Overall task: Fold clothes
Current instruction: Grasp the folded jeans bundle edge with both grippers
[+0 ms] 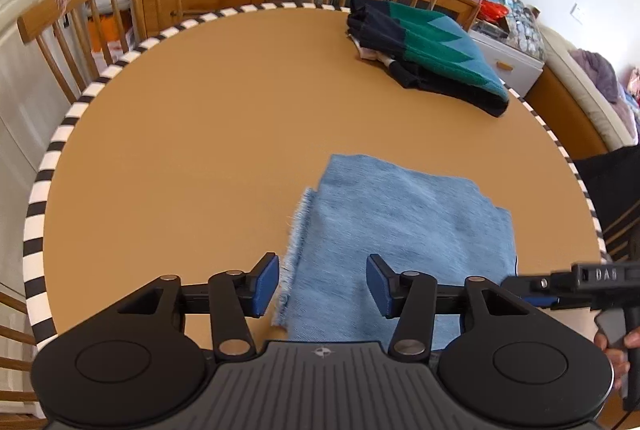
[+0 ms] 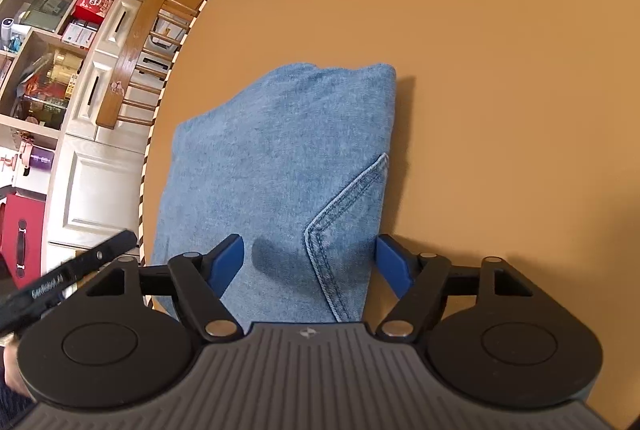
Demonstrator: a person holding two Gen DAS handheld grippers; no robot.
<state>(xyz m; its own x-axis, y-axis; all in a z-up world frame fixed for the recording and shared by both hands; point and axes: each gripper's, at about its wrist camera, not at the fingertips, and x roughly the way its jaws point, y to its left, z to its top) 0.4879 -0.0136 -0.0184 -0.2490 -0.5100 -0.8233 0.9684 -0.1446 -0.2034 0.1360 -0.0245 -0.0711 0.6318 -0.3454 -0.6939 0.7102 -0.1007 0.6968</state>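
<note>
A folded light-blue denim garment lies on the round tan table near its front edge. My left gripper hovers open just above the denim's frayed near-left edge, nothing between its blue pads. In the right wrist view the same denim shows a stitched pocket seam, and my right gripper is open above its near end with nothing held. The right gripper's body also shows at the right edge of the left wrist view, held by a hand.
A pile of folded dark-blue, green and teal clothes sits at the table's far right. Wooden chairs stand behind the striped table rim. A cluttered sideboard and shelves lie beyond.
</note>
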